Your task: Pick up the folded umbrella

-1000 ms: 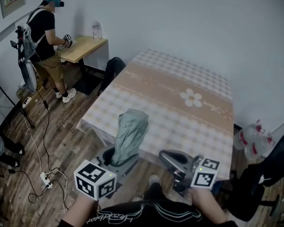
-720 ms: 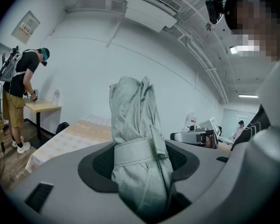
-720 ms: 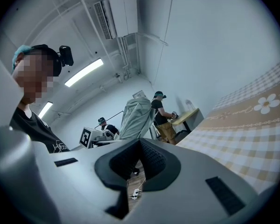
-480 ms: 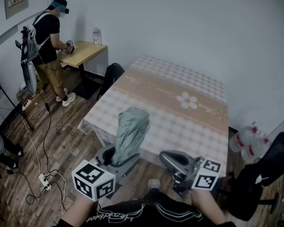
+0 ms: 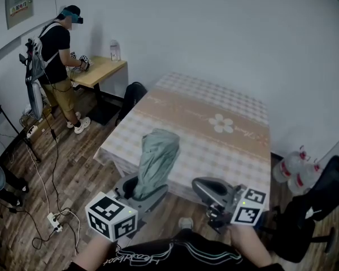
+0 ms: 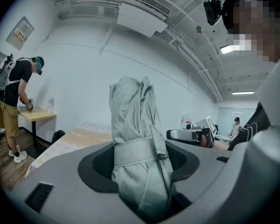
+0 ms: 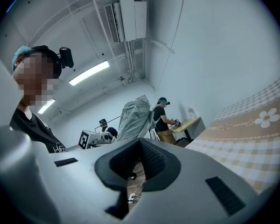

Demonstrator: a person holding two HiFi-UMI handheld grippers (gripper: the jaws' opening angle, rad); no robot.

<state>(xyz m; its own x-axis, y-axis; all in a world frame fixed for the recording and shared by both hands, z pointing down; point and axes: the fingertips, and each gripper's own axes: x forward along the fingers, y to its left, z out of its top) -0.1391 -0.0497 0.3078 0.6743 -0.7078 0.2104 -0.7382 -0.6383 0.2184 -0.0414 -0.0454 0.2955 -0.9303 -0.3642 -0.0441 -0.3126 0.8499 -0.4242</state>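
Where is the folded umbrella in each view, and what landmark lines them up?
Head view: folded umbrella lower centre-left, upright in the left gripper.
Left gripper view: folded umbrella dead centre, between the jaws.
Right gripper view: folded umbrella centre, beyond the jaws.
Shared landmark: person at the wooden desk.

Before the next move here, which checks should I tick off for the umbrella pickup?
1. Left gripper fingers clamped on the grey-green folded fabric umbrella: ok.
2. Umbrella's fabric strap wrapped around the bundle: ok.
3. Umbrella upright, off the beige checked table: ok.
4. Right gripper empty, fingers together: ok.
5. Person in black shirt at the wooden side desk, apart from the grippers: ok.
6. Grip firm enough not to slip: cannot tell.
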